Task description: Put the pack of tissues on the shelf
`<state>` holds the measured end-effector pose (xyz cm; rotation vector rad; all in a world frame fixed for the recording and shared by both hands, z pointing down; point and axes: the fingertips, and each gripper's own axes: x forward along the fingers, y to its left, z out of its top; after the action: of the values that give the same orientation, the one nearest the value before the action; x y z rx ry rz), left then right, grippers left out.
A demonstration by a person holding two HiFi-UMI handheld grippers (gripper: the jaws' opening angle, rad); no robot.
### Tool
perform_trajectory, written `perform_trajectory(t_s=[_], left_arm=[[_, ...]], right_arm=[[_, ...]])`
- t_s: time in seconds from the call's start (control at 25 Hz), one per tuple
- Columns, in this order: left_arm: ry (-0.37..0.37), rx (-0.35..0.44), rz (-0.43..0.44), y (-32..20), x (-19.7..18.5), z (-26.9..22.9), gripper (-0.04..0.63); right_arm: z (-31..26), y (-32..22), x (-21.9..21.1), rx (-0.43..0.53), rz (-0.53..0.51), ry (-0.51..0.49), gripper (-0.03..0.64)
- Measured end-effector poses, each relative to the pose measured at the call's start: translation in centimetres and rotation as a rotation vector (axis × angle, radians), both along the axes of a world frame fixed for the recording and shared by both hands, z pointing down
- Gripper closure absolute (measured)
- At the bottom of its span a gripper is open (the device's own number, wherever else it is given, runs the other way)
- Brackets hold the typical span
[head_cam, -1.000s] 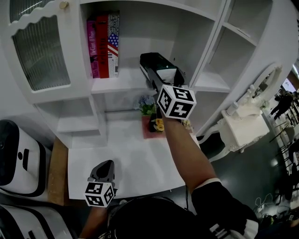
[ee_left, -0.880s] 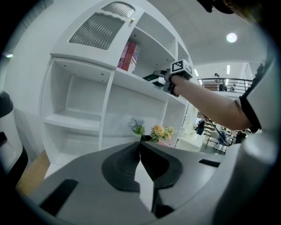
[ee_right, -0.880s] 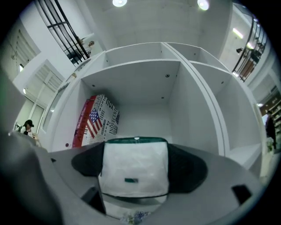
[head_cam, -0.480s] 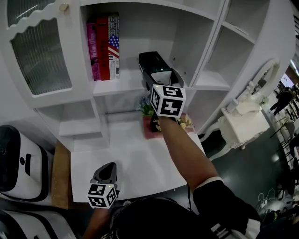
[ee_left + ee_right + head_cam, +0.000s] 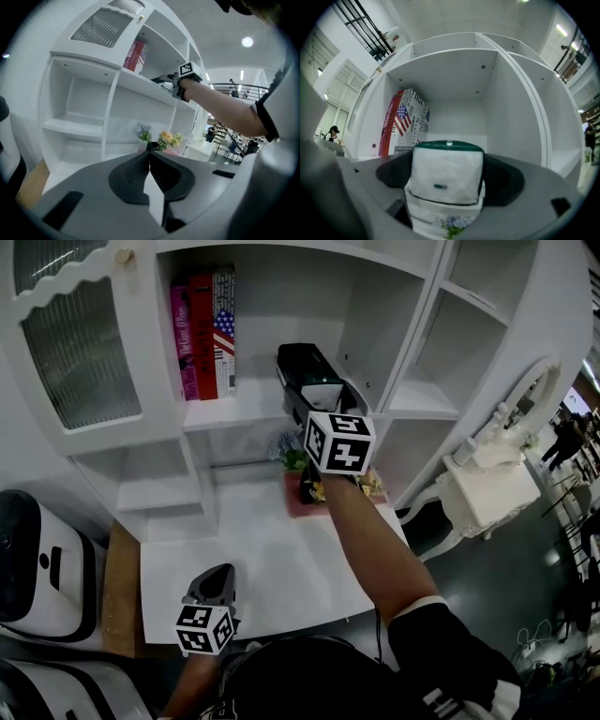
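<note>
White shelf (image 5: 246, 411) holds books (image 5: 202, 334); right tool (image 5: 448, 146) clamps tissue pack (image 5: 446, 182), left tool (image 5: 150, 155) closed empty, seemingly over tabletop (image 5: 272, 563)

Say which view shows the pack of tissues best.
The right gripper view: the pack of tissues fills the centre between the jaws, white wrap and green top clear. The head view shows its dark top; the left gripper view, a tiny sliver.

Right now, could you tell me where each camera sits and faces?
Head view: on the head, steeply down at the shelf; shows left tongs, right tongs, right forearm.
Left gripper view: on the shut left tongs, looking up at shelf and right forearm.
Right gripper view: on the right tongs, into the compartment, tissue pack gripped.
Shared by head and right gripper views: the books.
</note>
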<state>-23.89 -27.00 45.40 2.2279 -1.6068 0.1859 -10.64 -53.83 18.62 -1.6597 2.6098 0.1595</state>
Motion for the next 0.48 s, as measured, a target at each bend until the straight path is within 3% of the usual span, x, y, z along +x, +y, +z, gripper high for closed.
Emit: perform_trajectory(t_s=[0.48], left_arm=[[0.002, 0.003, -0.015, 0.5, 2.8, -0.2, 0.580]], right_arm=[[-0.3, 2.8, 1.9, 0.038, -0.078, -0.003, 0.178]])
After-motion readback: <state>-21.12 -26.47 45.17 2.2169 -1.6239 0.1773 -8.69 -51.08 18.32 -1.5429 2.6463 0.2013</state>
